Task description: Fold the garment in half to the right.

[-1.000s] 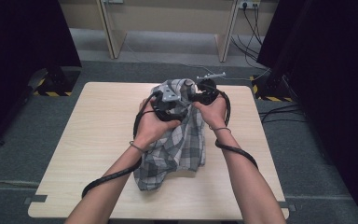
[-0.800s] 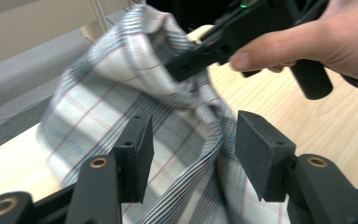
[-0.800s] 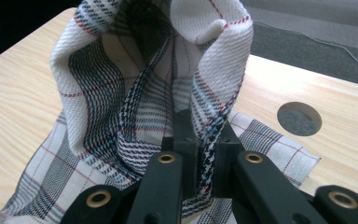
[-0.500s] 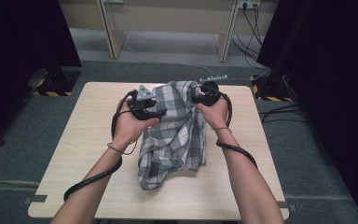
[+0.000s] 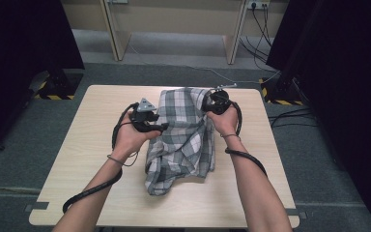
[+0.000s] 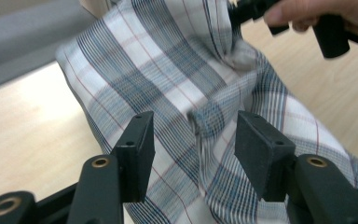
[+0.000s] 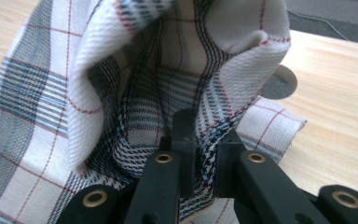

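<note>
The right gripper (image 7: 200, 149) pinches the checked cloth (image 5: 183, 135), though its fingers have just loosened slightly. The left gripper (image 6: 193, 149) is open, with cloth between its fingers, on the bench (image 5: 77, 145).

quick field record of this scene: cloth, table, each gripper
cloth: plaid cloth, crumpled, far edge lifted, near end lying on the table
table: light wooden table
left gripper: jaws open, apart from the cloth, facing a fold
right gripper: jaws pinching a fold of the cloth, holding it up; they have just opened slightly, cloth between them
hands: one on each gripper, either side of the cloth
</note>
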Available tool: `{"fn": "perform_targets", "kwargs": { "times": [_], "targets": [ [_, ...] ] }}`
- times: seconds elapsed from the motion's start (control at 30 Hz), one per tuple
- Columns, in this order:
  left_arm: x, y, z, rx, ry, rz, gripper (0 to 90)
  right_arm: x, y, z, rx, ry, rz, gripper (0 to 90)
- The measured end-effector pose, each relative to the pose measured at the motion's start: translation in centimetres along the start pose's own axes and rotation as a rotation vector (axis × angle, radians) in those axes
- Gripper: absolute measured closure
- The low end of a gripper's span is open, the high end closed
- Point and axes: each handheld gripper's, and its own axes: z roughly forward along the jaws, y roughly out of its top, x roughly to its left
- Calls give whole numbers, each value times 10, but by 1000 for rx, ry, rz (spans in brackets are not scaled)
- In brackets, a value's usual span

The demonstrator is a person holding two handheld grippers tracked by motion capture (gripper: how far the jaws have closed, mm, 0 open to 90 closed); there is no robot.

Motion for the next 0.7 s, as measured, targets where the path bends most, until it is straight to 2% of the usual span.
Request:
{"fn": "perform_targets", "kwargs": {
  "times": [0.17,0.23,0.27,0.33,0.43,0.47,0.53,0.6,0.7],
  "targets": [
    [-5,-11,17,58,-45,-5,461,-5,-3,4,15,-49,-12,711],
    [-7,-14,24,84,-61,-2,499,-8,-3,2,9,-85,-20,648],
    [-8,-15,27,92,-67,0,526,-9,-3,1,7,-94,-18,606],
    [-11,-17,32,104,-83,6,588,-13,-4,-3,1,-105,-19,577],
    [-18,-18,36,112,-116,37,717,-21,-6,-14,-20,-113,-16,548],
    [-19,-18,36,110,-121,42,795,-25,-8,-19,-26,-115,-18,542],
    [-23,-15,37,104,-123,48,865,-29,-11,-24,-32,-112,-12,533],
    [-27,-12,37,86,-126,50,874,-32,-14,-29,-40,-103,-6,528],
    [-35,-6,34,76,-136,80,876,-37,-19,-38,-57,-91,-5,522]
  ]
}}
